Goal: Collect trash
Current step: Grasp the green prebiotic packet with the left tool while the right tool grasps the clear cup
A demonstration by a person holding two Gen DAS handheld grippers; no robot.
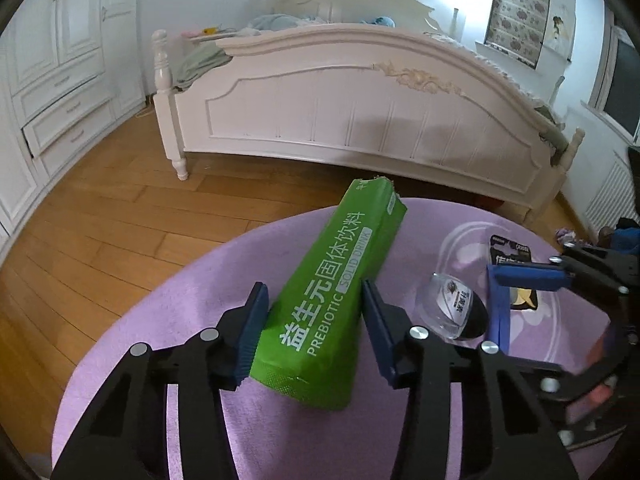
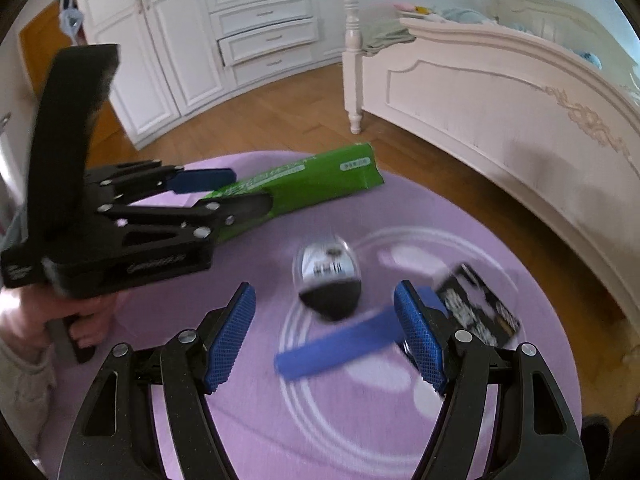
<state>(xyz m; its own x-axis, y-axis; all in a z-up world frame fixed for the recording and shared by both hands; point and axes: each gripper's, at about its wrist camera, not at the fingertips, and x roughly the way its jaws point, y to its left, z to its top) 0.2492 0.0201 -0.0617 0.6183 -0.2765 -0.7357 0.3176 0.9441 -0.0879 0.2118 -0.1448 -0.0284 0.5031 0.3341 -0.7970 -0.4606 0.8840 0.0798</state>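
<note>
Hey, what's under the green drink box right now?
The green drink box lies on the round purple rug, which shows all around it, with wooden floor beyond. The rug patch directly beneath the box is covered, so anything there can't be seen.

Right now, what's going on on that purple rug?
A person is collecting trash off the round purple rug with two handheld grippers. The left gripper straddles the near end of the green drink-mix box; whether its pads press yet is unclear. The right gripper is open above a clear egg-shaped package, with a blue strip and a dark wrapper nearby.
</note>
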